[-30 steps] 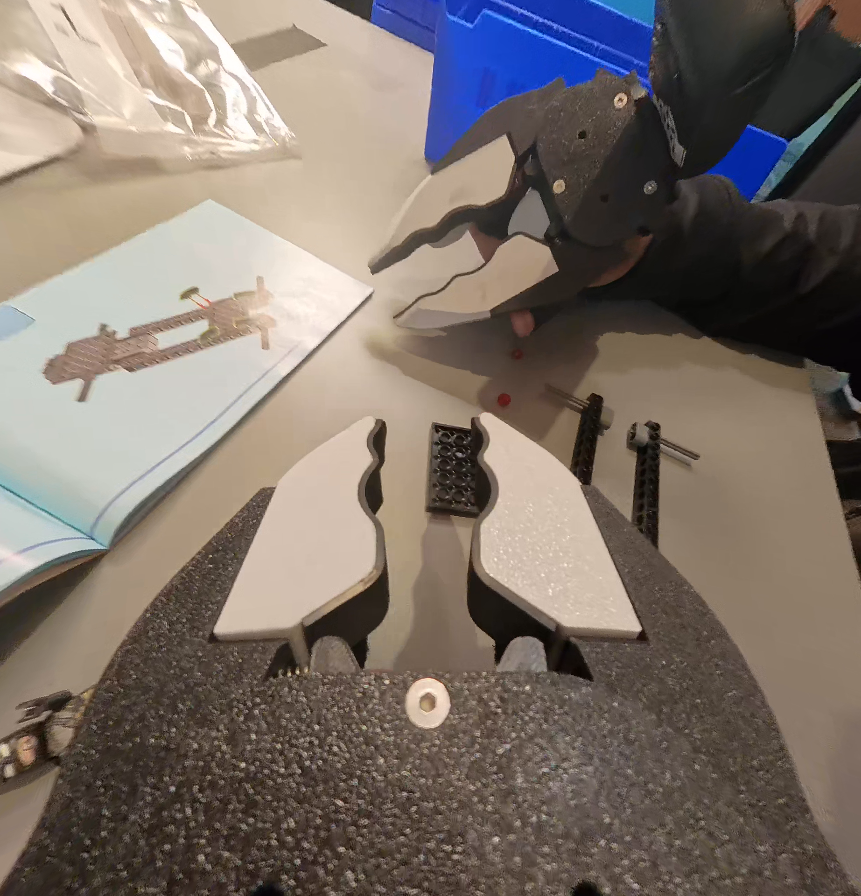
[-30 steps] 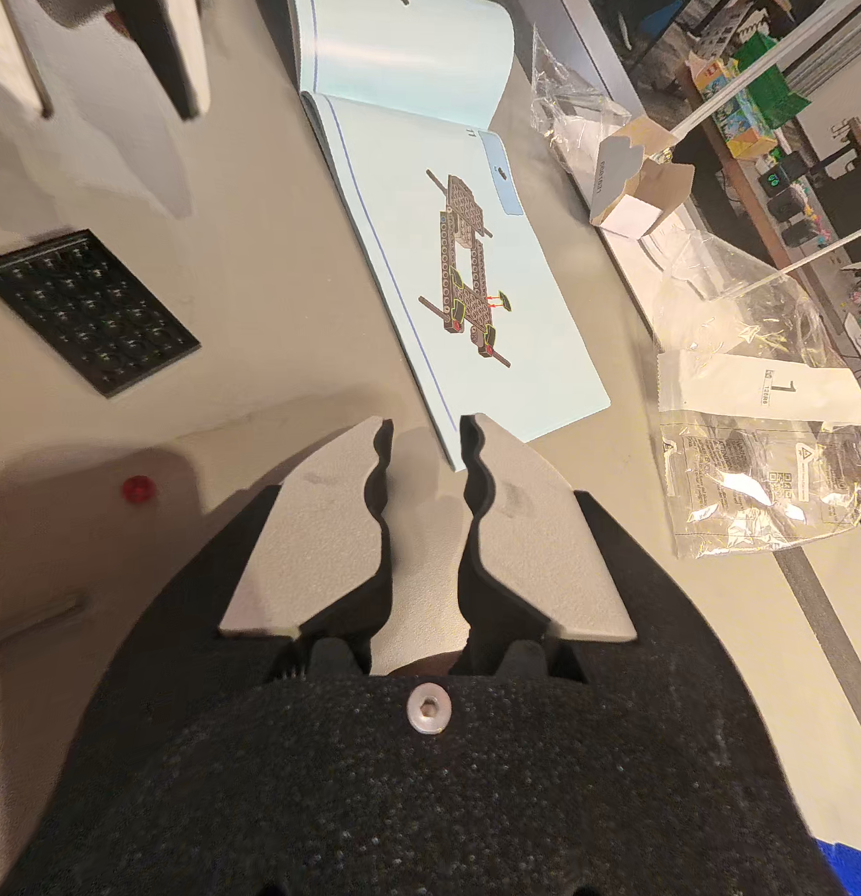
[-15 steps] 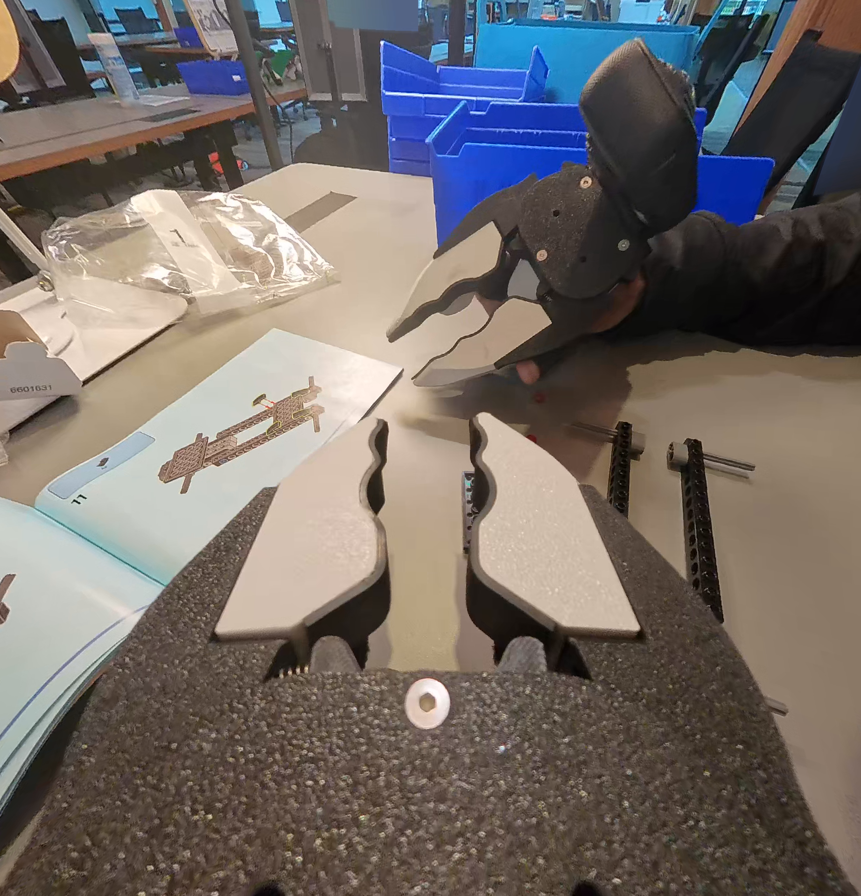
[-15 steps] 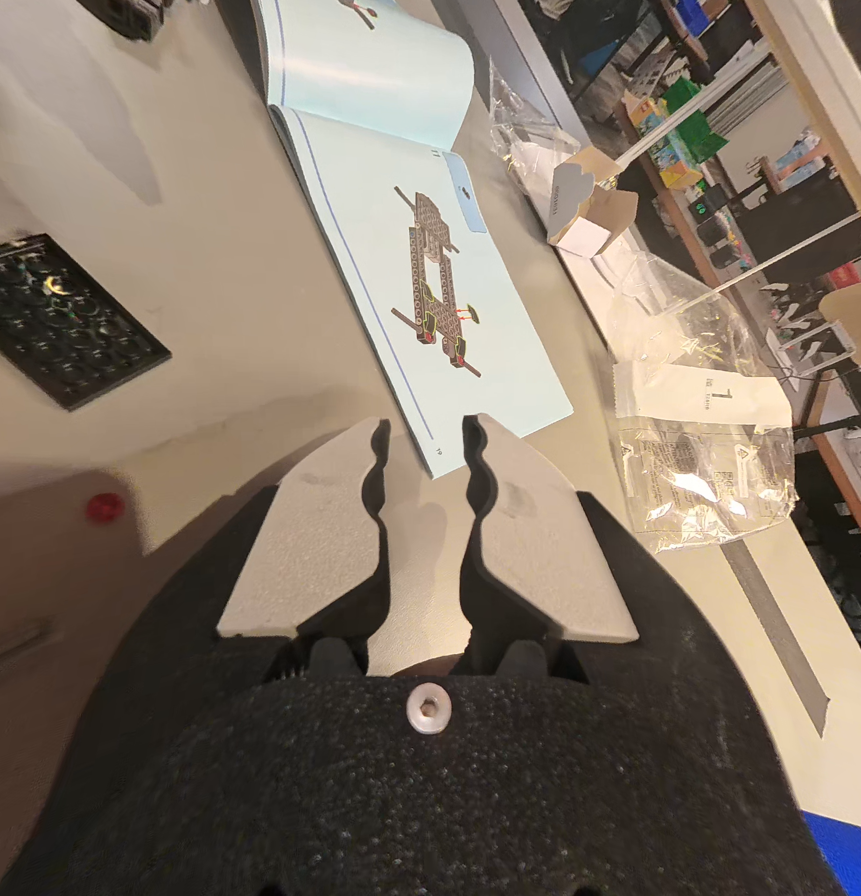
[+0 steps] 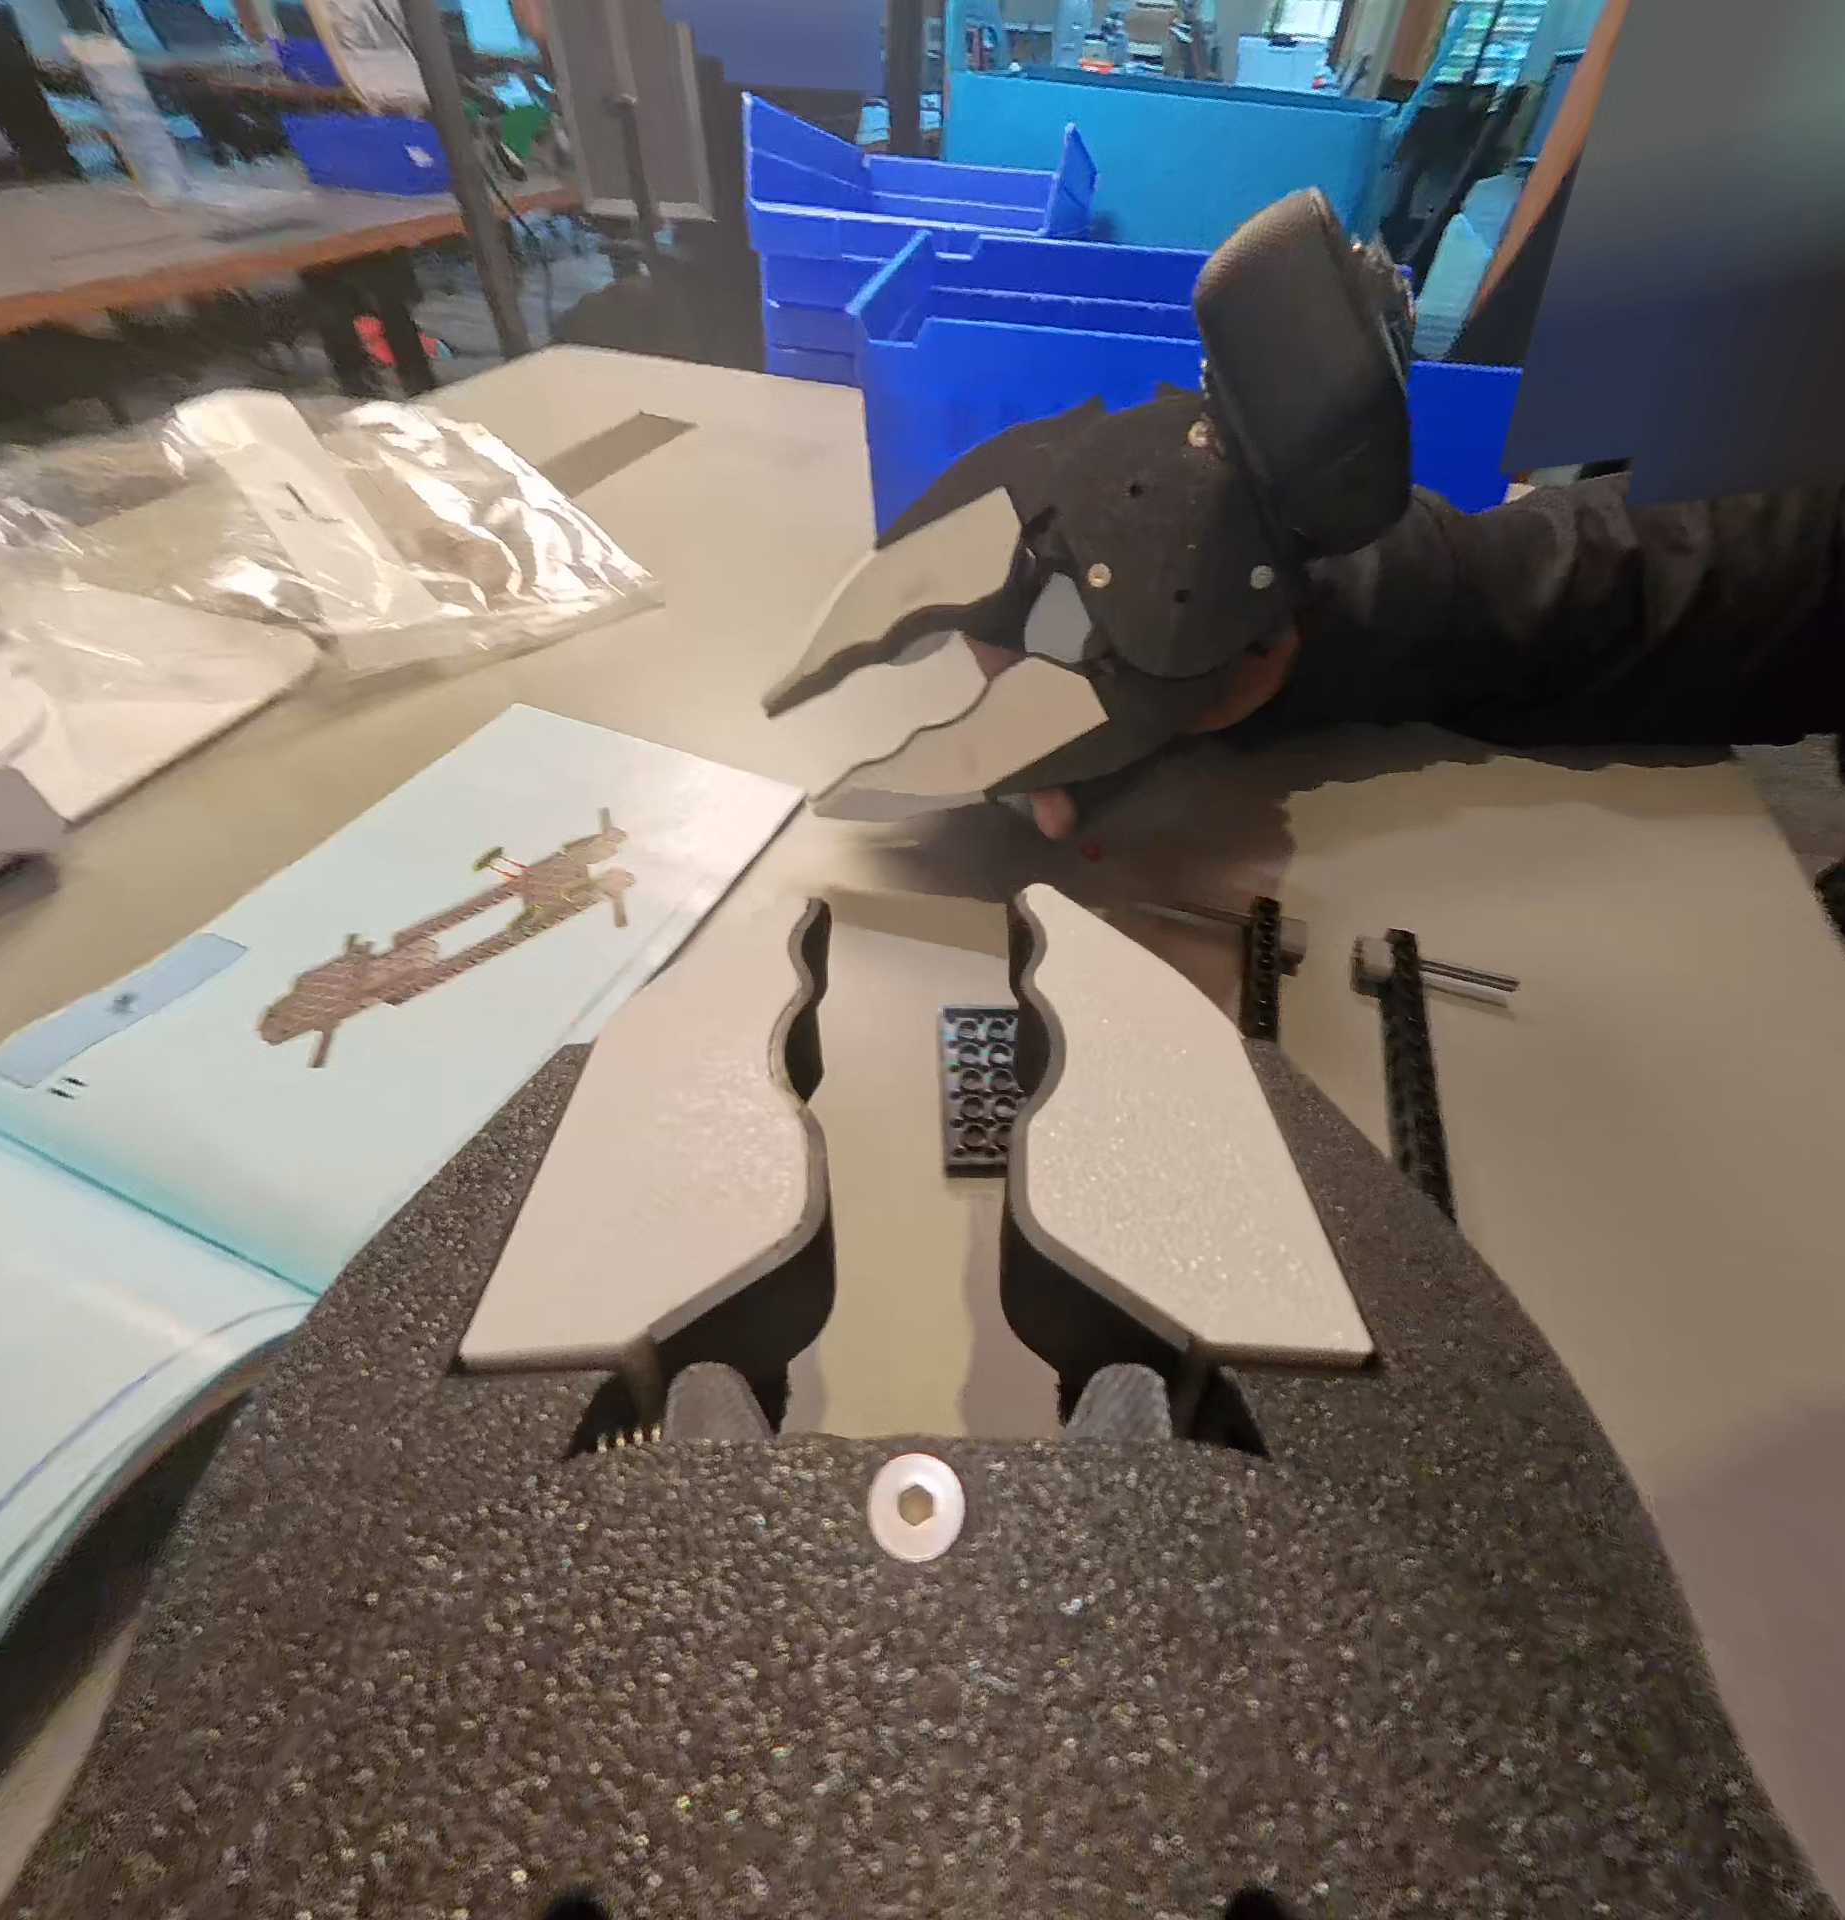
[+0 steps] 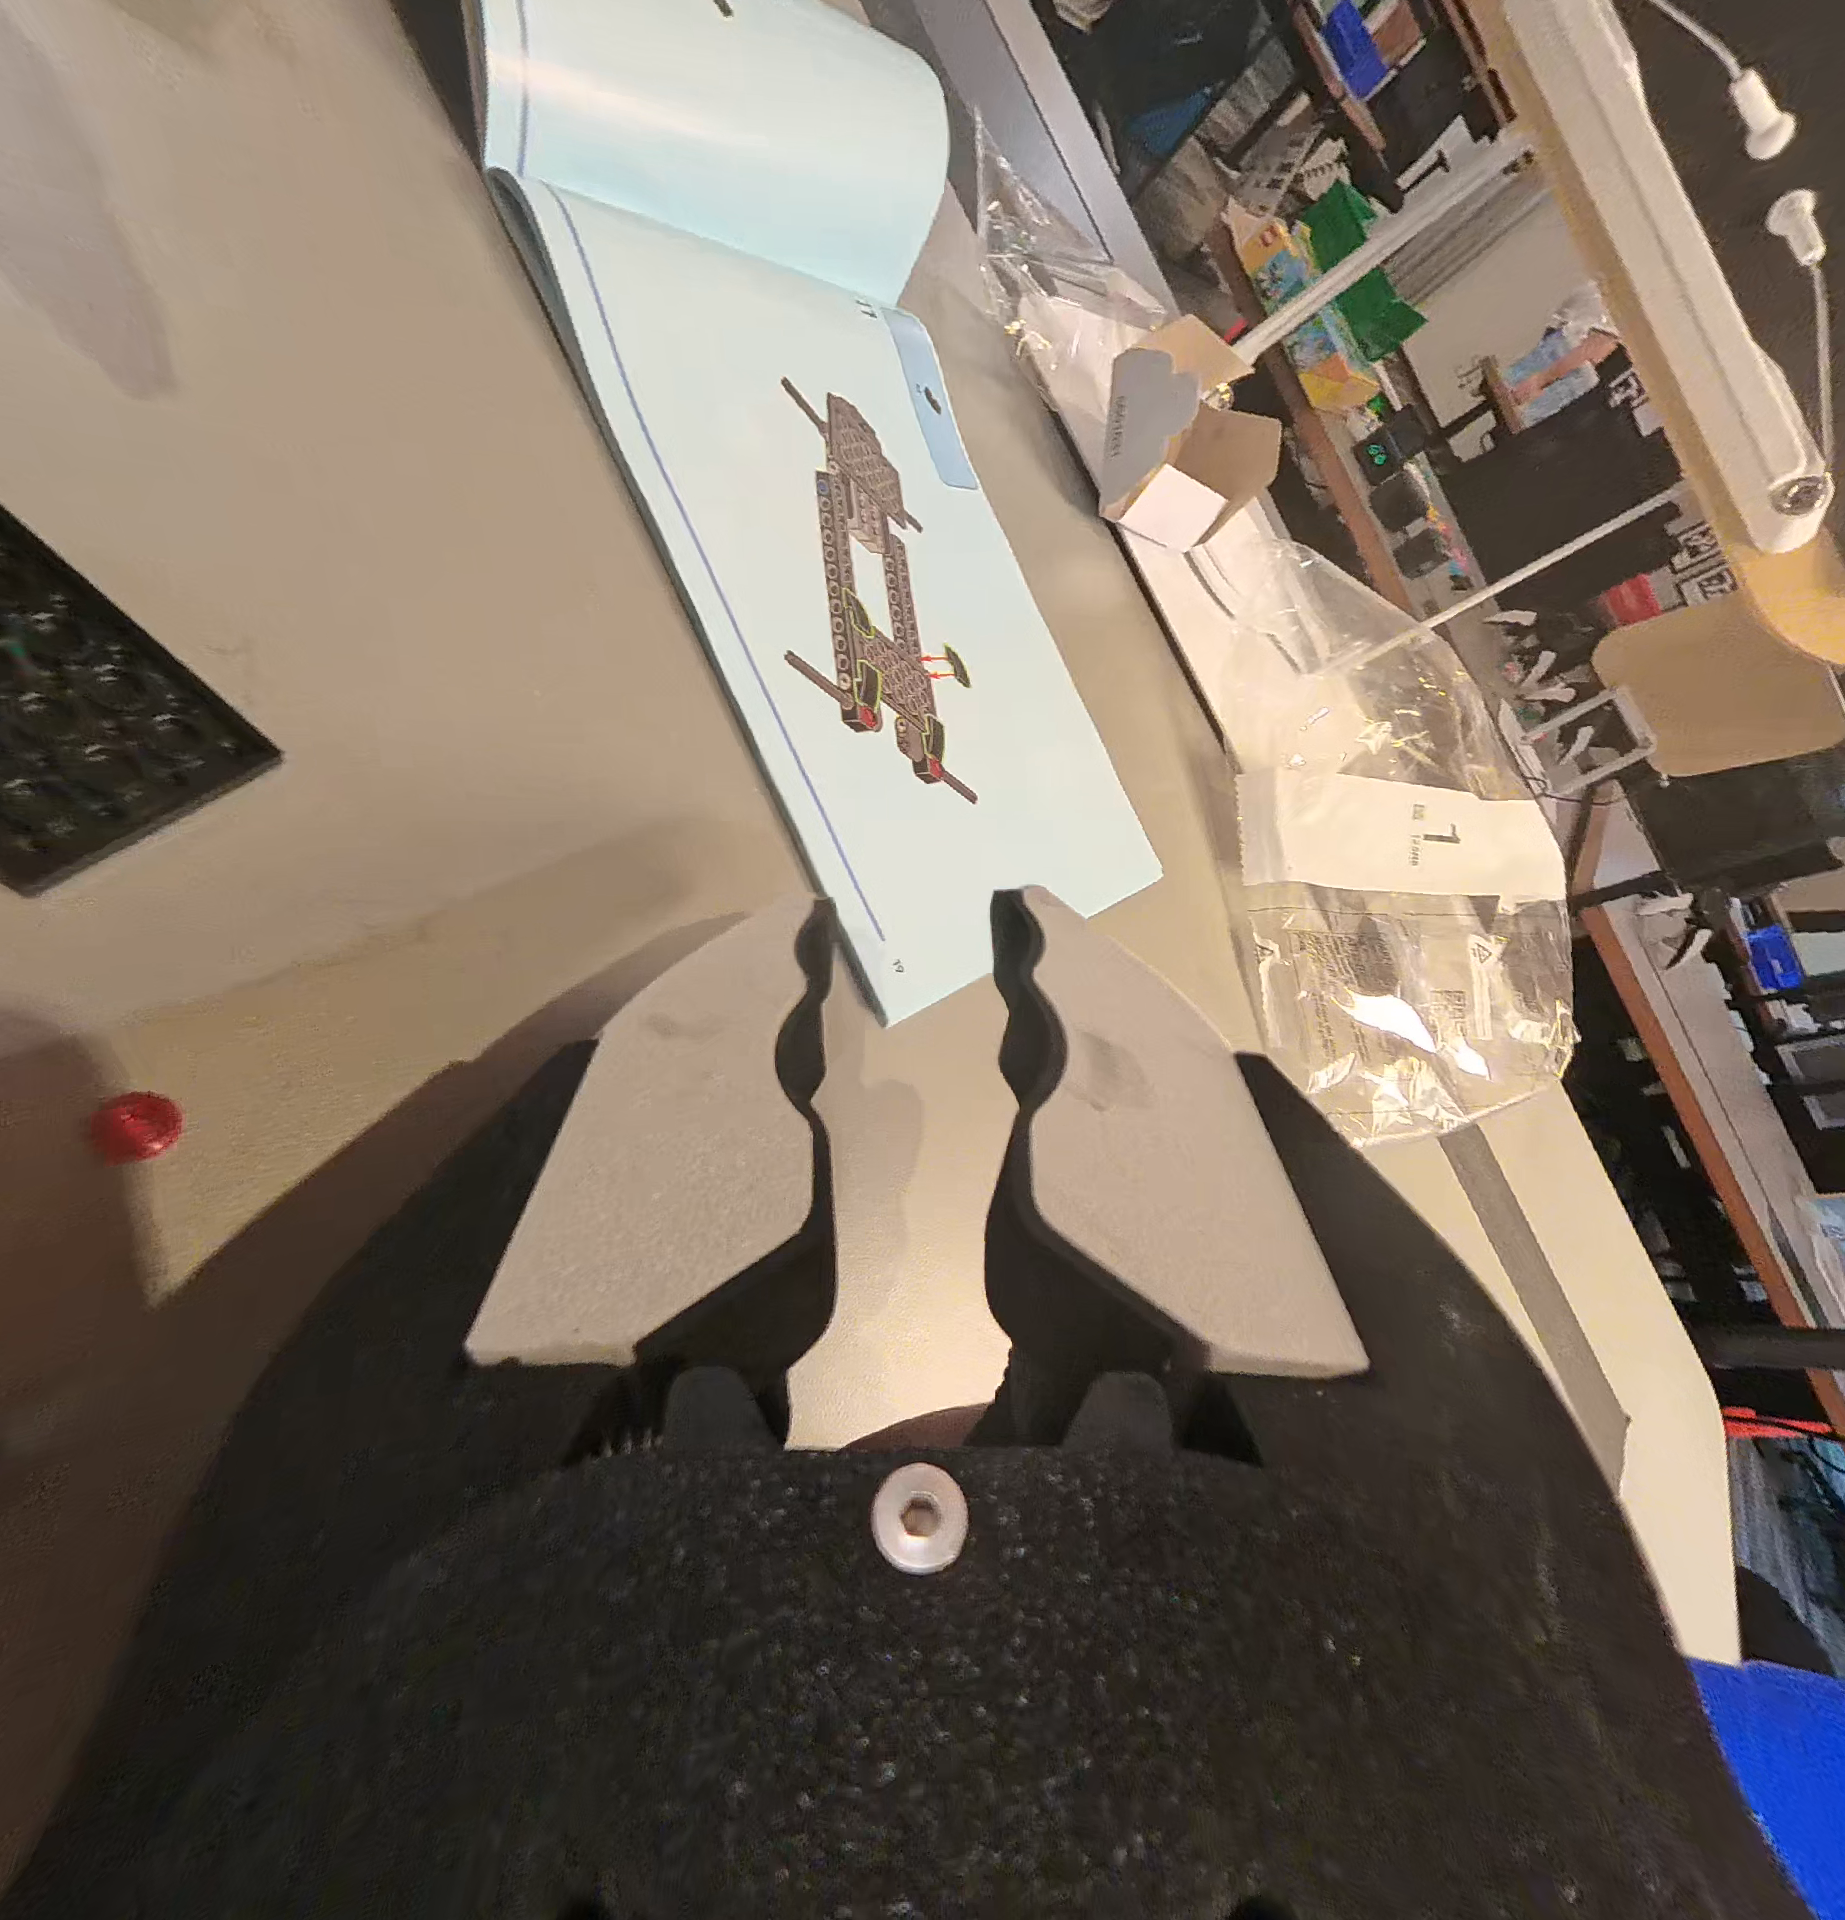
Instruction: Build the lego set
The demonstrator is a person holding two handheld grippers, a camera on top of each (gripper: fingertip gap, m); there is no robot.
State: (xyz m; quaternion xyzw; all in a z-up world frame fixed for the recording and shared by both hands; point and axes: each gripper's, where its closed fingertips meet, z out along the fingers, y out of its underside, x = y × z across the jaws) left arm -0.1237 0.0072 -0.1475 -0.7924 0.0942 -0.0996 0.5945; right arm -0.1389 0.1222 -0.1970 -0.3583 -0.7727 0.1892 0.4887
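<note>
My left gripper [image 5: 920,909] is open and empty above the table. A black studded plate [image 5: 980,1091] lies flat on the table below it, seen through the gap beside the right finger, and no pad presses on it. My right gripper [image 6: 916,909] is open and empty, its tips over the near corner of an open light-blue instruction booklet [image 6: 845,623]. The right gripper also shows in the left wrist view [image 5: 809,753], held by a hand in a black sleeve. The plate [image 6: 66,707] and a small red stud [image 6: 137,1124] lie to the right gripper's left.
Two black beams with grey axles [image 5: 1261,966] [image 5: 1411,1060] lie right of the plate. The booklet [image 5: 430,935] lies left. Clear plastic bags [image 5: 378,520] [image 6: 1396,935] and a small cardboard box [image 6: 1178,447] sit beyond it. Blue bins [image 5: 1001,353] stand at the table's far edge. About 12 cm separates my left fingertips from my right.
My left gripper tilted up and drew back, then dipped, so the black plate shows between its fingers again. My right gripper slid a little toward the booklet's corner. Both stayed open.
</note>
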